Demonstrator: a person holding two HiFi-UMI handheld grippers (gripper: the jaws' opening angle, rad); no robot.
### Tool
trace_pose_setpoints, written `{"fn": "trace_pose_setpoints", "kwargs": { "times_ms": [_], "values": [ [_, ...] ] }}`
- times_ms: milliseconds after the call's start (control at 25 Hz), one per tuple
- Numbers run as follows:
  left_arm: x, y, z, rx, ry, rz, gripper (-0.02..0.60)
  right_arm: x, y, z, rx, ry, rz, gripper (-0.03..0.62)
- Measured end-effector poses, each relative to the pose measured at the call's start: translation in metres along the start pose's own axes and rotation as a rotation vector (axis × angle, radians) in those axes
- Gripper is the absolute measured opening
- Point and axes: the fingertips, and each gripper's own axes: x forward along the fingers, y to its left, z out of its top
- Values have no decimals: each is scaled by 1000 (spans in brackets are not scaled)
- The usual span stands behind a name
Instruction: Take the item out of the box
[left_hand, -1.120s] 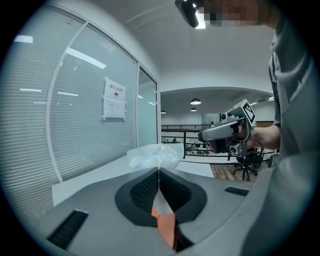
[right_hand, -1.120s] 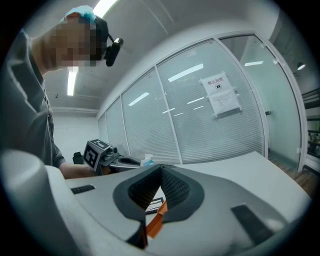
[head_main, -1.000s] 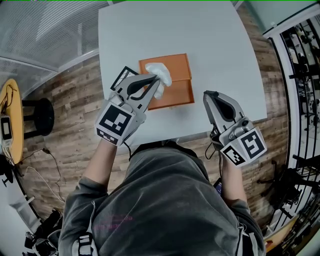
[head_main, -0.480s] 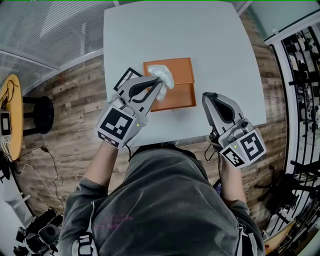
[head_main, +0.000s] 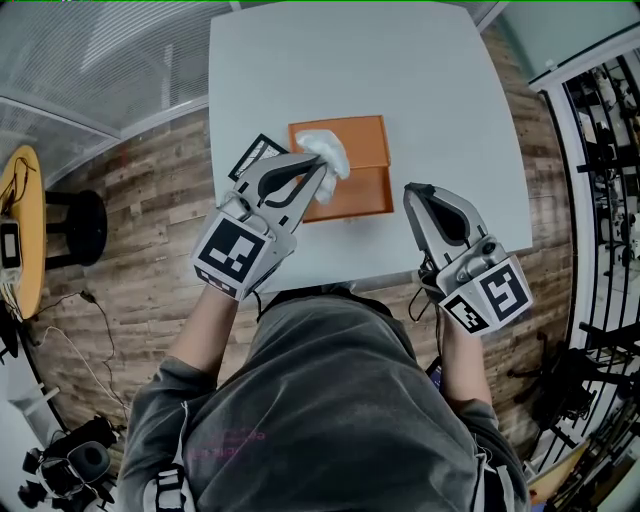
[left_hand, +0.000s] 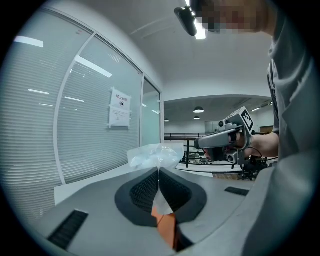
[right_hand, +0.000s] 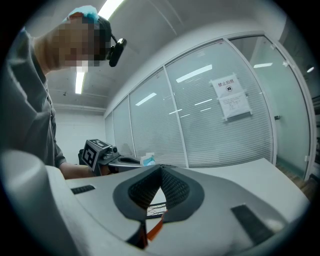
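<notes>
So the biggest thing here is the pale grey table (head_main: 350, 60), sitting on a wood plank floor (head_main: 150, 220), with the person standing at its near edge.

On it there's a flat orange box (head_main: 362, 190). It sits between the middle of the table and the near edge, a bit closer to the left edge than the right. Just beside the box's left side, right by the table's left edge, lies a small black-framed card (head_main: 252, 152).

The left gripper (head_main: 322, 172) reaches in from the near-left corner, and its tip ends over the left part of the box. Its jaws are clamped together on a crinkly white-clear plastic bag (head_main: 325, 150). In the left gripper view you can see the plastic pinched right at the seam between the pads, with the rest puffing out past the tip. From the head view the bag sits over the box's far-left area. I honestly can't tell whether it's fully clear of the box or brushing it.

The right gripper (head_main: 412, 190) hangs over the near edge toward the right, just beside the box's right side but not touching it. Its jaws are closed on each other with nothing between them.
</notes>
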Motion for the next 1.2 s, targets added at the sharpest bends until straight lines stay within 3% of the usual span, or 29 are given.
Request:
{"fn": "trace_pose_setpoints", "kwargs": {
  "times_ms": [1200],
  "values": [
    [3,-1,-4,-3,29,-10,9,2,1,-1,-15,25,22,3]
  ]
}}
